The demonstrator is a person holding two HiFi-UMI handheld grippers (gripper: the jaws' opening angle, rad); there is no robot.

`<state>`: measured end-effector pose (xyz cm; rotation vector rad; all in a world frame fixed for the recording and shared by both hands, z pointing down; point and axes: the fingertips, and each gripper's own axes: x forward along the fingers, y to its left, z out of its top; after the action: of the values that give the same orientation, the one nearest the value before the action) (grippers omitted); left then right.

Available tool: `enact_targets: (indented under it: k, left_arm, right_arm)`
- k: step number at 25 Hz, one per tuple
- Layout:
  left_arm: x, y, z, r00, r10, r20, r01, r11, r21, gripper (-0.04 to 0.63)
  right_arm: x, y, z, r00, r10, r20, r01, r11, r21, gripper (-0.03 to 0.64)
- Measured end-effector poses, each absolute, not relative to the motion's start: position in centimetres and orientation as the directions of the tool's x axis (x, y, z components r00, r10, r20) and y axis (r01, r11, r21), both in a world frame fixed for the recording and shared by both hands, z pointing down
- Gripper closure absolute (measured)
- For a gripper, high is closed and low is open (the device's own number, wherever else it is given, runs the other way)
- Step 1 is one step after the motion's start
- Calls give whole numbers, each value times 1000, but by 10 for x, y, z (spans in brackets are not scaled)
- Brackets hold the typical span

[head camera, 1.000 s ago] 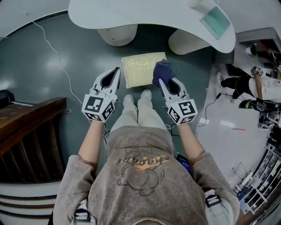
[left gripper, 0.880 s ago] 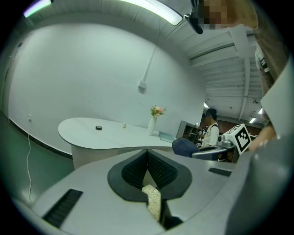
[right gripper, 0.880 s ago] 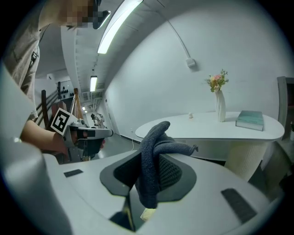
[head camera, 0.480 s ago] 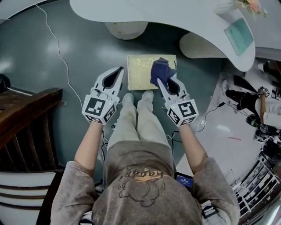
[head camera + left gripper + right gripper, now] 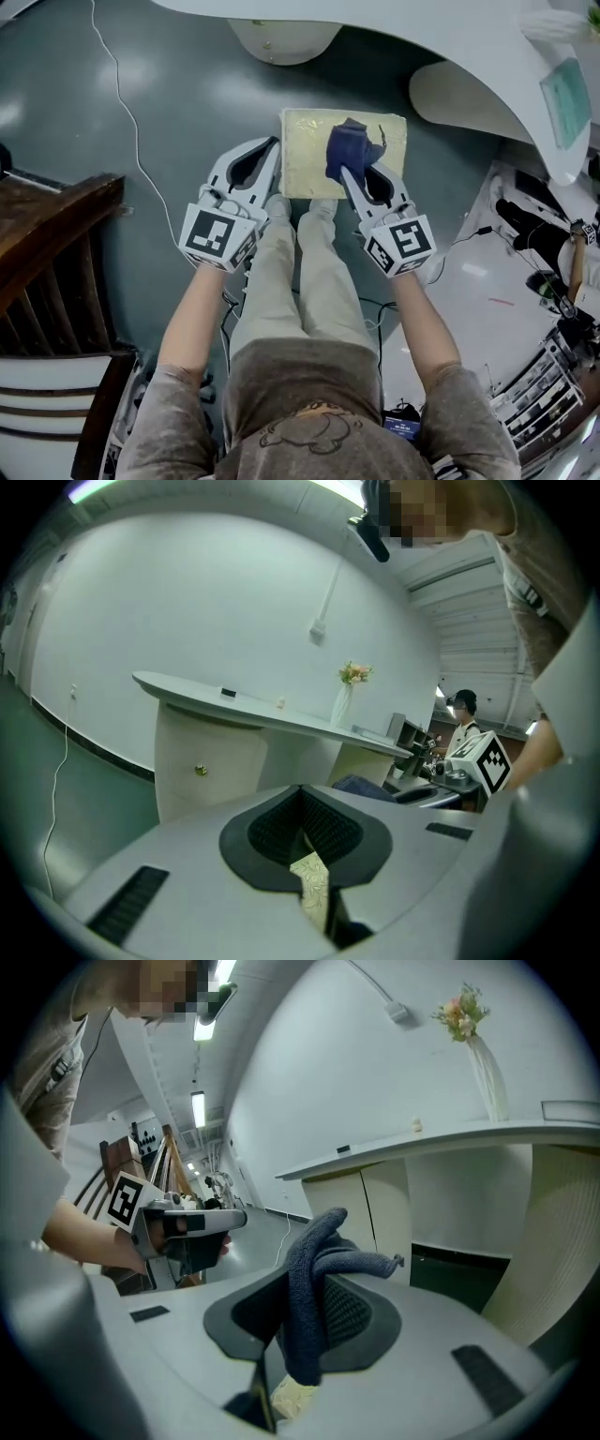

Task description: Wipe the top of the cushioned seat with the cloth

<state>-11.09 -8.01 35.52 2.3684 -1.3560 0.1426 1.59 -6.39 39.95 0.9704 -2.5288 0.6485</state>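
The cushioned seat [image 5: 305, 159] is a pale yellow square pad low on the floor, just beyond the person's shoes. A dark blue cloth [image 5: 351, 150] hangs bunched over its middle-right part. My right gripper [image 5: 346, 174] is shut on that cloth [image 5: 314, 1288], and a bit of the yellow seat [image 5: 289, 1397] shows below it. My left gripper [image 5: 272, 143] is shut with nothing in it, its tips at the seat's left edge. A sliver of the seat [image 5: 312, 891] shows through its closed jaws.
A white curved counter [image 5: 450, 42] overhangs the far side on two pedestals [image 5: 281, 37] [image 5: 459, 98]. Dark wooden furniture [image 5: 52, 244] stands at the left. A white cable [image 5: 120, 108] runs across the grey floor. The shoes [image 5: 278, 207] touch the seat's near edge.
Both grippers have moved forward toward the seat. The cloth went from the seat's right edge to over its middle-right. The left gripper's tips now reach the seat's left edge.
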Motion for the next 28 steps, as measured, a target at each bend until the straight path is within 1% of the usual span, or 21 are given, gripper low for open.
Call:
enact_targets:
  k: [8,13,18,22,28]
  left_arm:
    - [-111,-86,400,503,-809,305,-855,-412,315,578]
    - [-114,-82,413,492,-809,322,-861,-395,321,578]
    - [-122,-82,421,472,-816,334,-870,-372,324,578]
    - [-126,-83,426,460,-821,338,-877,-358,321,578]
    - [-131,-81,434,443,-822,358,-885,-337,322,578]
  right_arm:
    - [-10,-77,453,-732,-476,488,-656,687,-313,517]
    - [-30,-87,481,-739,-445,507,-640,698,-321,517]
    - [-57,-89,511,-749,-382,540,-603,732,-317,517]
    - [-70,-95,539,-739,-346,578,-592,743,-313,517]
    - [-72,-104,582,-696,-317,644,-611,732,-300,517]
